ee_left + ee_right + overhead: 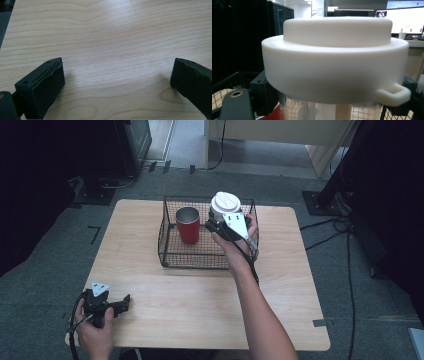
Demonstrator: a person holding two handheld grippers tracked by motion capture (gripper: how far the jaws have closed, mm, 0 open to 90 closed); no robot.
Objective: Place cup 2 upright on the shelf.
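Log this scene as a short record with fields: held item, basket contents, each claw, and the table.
held item: clear cup with white lid, gripped below the lid by the right claw, above the basket
basket: black wire basket at the middle of the table, far half
basket contents: red cup, upright, at its left side
right claw: shut on the cup
left claw: open, nothing between its jaws, low over the table's near left corner
table: light wooden top
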